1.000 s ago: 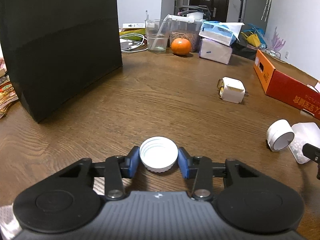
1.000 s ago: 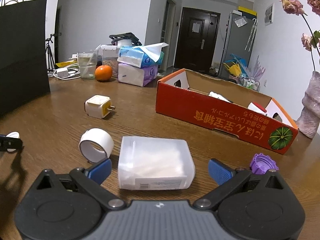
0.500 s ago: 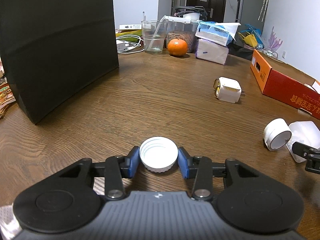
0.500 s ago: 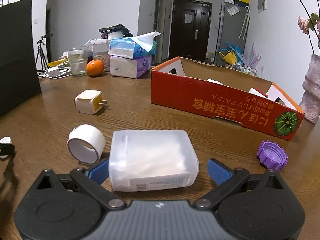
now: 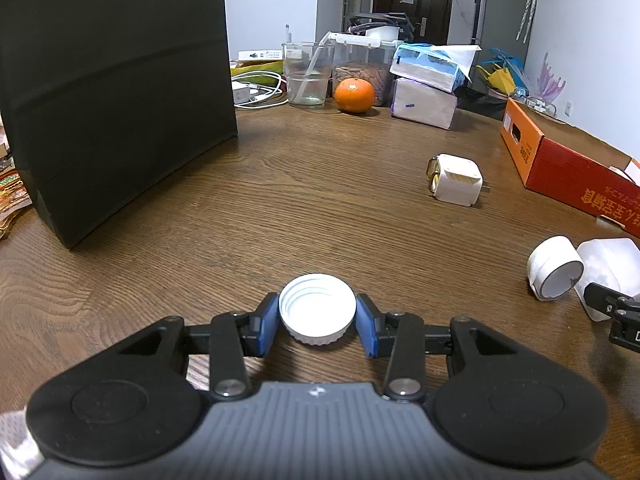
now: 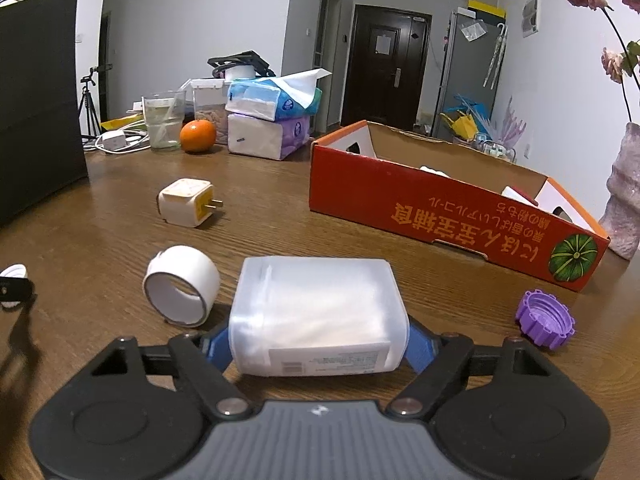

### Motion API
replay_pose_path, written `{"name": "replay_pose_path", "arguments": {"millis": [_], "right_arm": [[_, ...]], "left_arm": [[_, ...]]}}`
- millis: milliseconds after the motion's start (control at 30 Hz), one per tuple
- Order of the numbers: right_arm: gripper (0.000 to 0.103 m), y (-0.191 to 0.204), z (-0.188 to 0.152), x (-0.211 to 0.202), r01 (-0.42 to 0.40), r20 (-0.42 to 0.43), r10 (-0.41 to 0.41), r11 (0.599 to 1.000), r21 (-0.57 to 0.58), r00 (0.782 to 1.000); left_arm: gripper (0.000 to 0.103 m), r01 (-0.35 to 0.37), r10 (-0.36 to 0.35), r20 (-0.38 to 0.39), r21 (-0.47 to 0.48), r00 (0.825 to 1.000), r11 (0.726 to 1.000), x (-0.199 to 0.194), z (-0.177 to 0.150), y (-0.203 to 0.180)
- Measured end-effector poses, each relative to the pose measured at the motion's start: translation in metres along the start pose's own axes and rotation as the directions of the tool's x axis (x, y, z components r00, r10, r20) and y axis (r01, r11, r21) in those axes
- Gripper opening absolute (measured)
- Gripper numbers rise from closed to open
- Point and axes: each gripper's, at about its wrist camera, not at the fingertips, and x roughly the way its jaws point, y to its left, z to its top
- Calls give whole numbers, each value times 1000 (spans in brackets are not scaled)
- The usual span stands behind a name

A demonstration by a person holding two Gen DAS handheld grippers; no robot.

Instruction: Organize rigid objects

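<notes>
Landmark: red box (image 6: 452, 216), open-topped, on the desk (image 5: 280, 200).

- In the box: a few pale items, partly hidden. Judged already sorted.
- White cap (image 5: 317, 309): far left of the box, clamped in the left tool (image 5: 317, 320).
- Plastic tub (image 6: 318, 312): before the box, both pads of the right tool (image 6: 318, 344) against its sides.
- Tape roll (image 6: 182, 285), plug (image 6: 186, 202), purple cap (image 6: 546, 319): loose near the box.

Judgement: mostly unfinished.
</notes>
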Motion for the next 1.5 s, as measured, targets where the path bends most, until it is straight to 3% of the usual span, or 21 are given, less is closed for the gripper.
{"name": "replay_pose_path", "arguments": {"millis": [567,1500], "right_arm": [[82,-8,1,-21,10,69,-12,999,40,998],[82,-55,13,-57,52,197,-84,985,162,977]], "left_arm": [[42,1,-2,42,25,999,1000,-12,7,-24],[42,112,-131,127,142,983,984,-35,43,-122]]}}
